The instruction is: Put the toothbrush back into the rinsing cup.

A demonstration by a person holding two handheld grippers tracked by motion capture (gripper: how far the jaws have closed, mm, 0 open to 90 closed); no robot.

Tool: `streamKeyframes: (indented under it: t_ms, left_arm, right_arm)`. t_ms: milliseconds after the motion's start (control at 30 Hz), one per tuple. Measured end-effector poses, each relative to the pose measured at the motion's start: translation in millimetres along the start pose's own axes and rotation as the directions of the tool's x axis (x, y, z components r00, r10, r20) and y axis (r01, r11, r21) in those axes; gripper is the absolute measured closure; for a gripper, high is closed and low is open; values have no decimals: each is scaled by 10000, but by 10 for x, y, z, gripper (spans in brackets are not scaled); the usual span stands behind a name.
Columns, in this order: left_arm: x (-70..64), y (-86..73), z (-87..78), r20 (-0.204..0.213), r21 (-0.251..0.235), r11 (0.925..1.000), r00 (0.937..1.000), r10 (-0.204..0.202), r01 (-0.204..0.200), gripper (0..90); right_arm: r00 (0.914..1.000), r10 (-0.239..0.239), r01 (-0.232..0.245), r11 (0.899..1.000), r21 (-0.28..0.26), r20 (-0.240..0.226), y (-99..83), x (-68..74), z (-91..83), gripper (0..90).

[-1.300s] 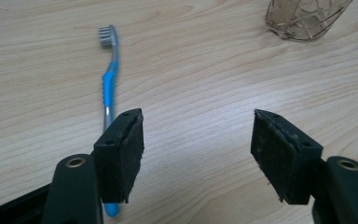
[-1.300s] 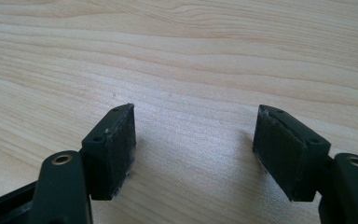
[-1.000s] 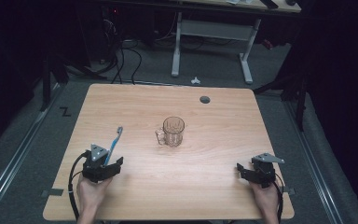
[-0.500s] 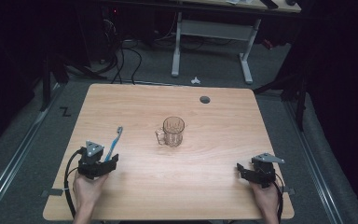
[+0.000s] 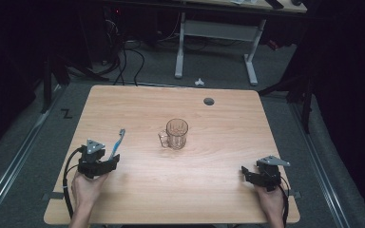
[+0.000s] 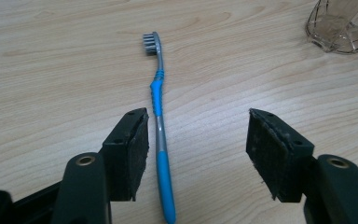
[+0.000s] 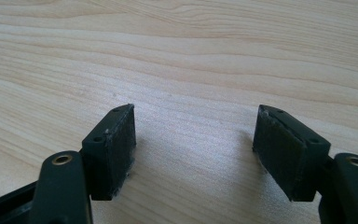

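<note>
Dark floor with cables surrounds the wooden worktop (image 5: pixel 209 190). The left gripper (image 6: pixel 198 140) has its fingers released, and the toothbrush (image 6: pixel 161 135) lies flat between them, closer to one finger, bristles pointing away. The step looks like the approach before grasping; next the fingers should probably centre on the handle and clench. The glass mug (image 5: pixel 176 134) stands beyond, well apart, blocking nothing. The right gripper (image 7: pixel 193 149) rests released over bare wood.

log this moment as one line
left gripper: open, jaws either side of toothbrush handle, not closed | right gripper: open, idle near table edge | glass mug: upright, mid-table, untouched
</note>
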State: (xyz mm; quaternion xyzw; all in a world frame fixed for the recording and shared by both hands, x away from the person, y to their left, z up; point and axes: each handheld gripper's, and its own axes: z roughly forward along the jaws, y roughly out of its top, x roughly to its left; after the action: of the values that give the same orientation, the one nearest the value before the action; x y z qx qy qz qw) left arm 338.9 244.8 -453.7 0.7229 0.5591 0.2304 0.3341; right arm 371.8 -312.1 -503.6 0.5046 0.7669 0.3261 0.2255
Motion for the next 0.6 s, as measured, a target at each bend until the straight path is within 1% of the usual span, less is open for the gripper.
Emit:
streamKeyframes:
  t_ms: [100, 133, 167, 267, 300, 333, 367, 400, 467, 567, 600]
  left_arm:
    - [22, 39, 18, -1, 92, 9999, 10000, 79, -79, 395]
    - [22, 39, 18, -1, 92, 9999, 10000, 79, -79, 399]
    - [46, 68, 29, 72, 116, 9999, 10000, -15, 14, 405]
    - [57, 101, 42, 82, 252, 9997, 10000, 19, -21, 423]
    - [59, 141, 56, 101, 409, 9990, 9998, 146, -150, 429]
    - [59, 141, 56, 101, 409, 9990, 9998, 146, -150, 432]
    - [64, 189, 76, 159, 542, 9984, 9997, 176, -185, 432]
    - [64, 189, 76, 159, 542, 9984, 9997, 176, -185, 428]
    - [70, 239, 92, 200, 633, 9979, 9997, 140, -153, 417]
    - [67, 319, 94, 152, 722, 9967, 9992, 364, -374, 407]
    - [67, 319, 94, 152, 722, 9967, 9992, 364, -374, 407]
  right_arm:
    - [10000, 5, -5, 10000, 0, -3, 0, 0, 0, 301]
    - [10000, 5, -5, 10000, 0, -3, 0, 0, 0, 301]
    - [10000, 3, -3, 10000, -2, -1, 0, 0, 0, 301]
    - [10000, 7, -7, 10000, 4, -2, 0, 0, 0, 301]
    - [10000, 5, -5, 10000, 1, -1, 0, 0, 0, 301]
    - [10000, 5, -5, 10000, 1, -1, 0, 0, 0, 301]
    - [10000, 7, -7, 10000, 2, -4, 0, 0, 0, 301]
    - [10000, 7, -7, 10000, 2, -4, 0, 0, 0, 301]
    - [10000, 2, -2, 10000, 1, -3, 0, 0, 0, 301]
    - [10000, -5, 5, 10000, 3, -3, 0, 0, 0, 300]
    - [10000, -5, 5, 10000, 3, -3, 0, 0, 0, 300]
